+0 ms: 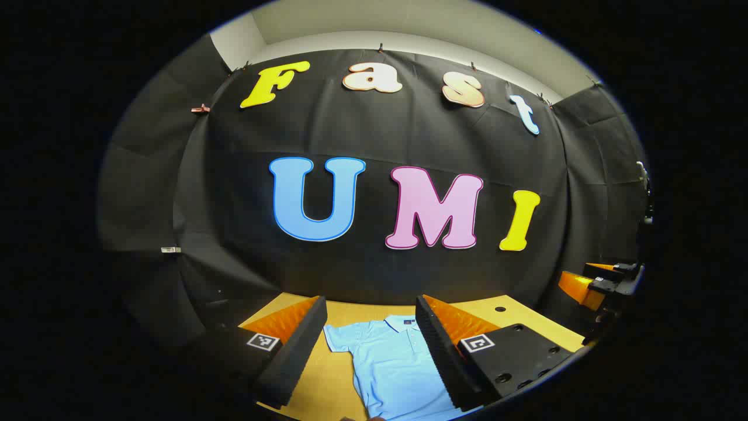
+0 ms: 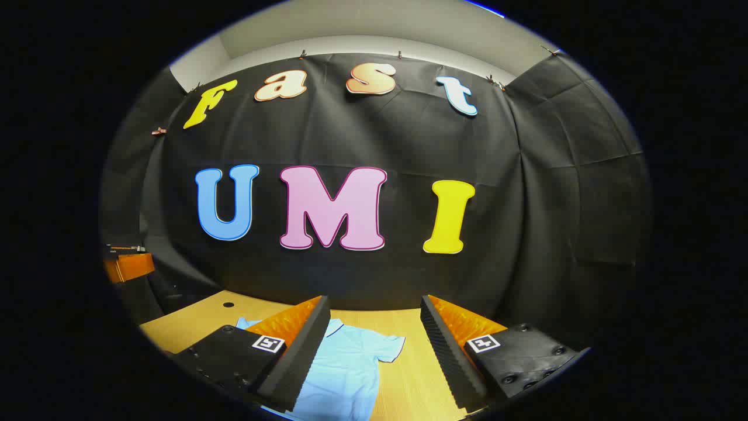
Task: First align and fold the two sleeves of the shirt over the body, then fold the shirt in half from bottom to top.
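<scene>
Shirt (image 1: 391, 365) flat on surface (image 2: 409, 327), collar toward far edge — sleeves seemingly unfolded, nothing done yet. My left gripper (image 1: 371, 351), right gripper (image 2: 374, 351) — both wide, empty, above shirt.

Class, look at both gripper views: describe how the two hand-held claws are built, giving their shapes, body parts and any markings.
Each claw, left claw and right claw, has two long wedge-shaped fingers with ribbed inner pads. Behind the fingers sit orange ridged panels and black blocks with round holes. Each block carries a small square black-and-white marker tag. No cables are visible.
</scene>
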The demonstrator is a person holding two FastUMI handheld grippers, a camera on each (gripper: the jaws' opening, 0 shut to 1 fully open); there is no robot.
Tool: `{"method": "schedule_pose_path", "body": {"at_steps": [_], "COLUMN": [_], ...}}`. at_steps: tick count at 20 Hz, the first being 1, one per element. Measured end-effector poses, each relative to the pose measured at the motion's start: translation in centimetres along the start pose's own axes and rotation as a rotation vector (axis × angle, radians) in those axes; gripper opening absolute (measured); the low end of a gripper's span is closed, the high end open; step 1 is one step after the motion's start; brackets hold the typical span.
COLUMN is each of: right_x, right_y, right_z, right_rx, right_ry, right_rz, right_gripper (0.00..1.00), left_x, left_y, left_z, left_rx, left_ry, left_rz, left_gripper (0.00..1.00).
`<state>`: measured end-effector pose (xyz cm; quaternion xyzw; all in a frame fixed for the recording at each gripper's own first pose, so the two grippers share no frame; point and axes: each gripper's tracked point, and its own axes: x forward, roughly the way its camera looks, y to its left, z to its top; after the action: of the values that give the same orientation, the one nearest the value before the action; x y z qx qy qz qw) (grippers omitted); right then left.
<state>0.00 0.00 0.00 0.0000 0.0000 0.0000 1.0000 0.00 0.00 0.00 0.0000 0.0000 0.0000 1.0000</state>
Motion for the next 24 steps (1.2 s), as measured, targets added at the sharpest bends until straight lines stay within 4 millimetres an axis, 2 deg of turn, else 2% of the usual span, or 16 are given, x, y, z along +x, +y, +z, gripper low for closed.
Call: {"method": "schedule_pose_path", "body": {"at_steps": [9, 14, 17, 21, 24], "right_x": [1.5, 1.3, 1.4, 3.3, 6.1], "right_y": [0.0, 0.9, 0.4, -0.6, -1.5], "right_z": [-1.9, -2.9, -2.7, -5.3, -7.6], "right_rx": [0.006, -0.002, 0.006, 0.007, 0.005], "right_ry": [0.052, 0.081, 0.077, 0.163, 0.232], "right_rz": [0.018, 0.031, 0.024, 0.012, 0.012], "right_gripper": [0.97, 0.97, 0.97, 0.97, 0.96], "left_x": [0.3, 0.3, 0.5, 1.4, 2.4], "left_y": [-0.6, 0.1, 0.0, 0.1, 0.2], "left_z": [-0.5, -0.7, -0.7, -1.3, -1.8], "left_rx": [0.008, 0.012, -0.007, -0.057, -0.041], "left_ry": [0.015, 0.019, 0.028, 0.043, 0.055], "left_rz": [-0.010, -0.013, -0.019, -0.012, 0.004], "left_gripper": [0.96, 0.97, 0.97, 0.97, 0.97]}}
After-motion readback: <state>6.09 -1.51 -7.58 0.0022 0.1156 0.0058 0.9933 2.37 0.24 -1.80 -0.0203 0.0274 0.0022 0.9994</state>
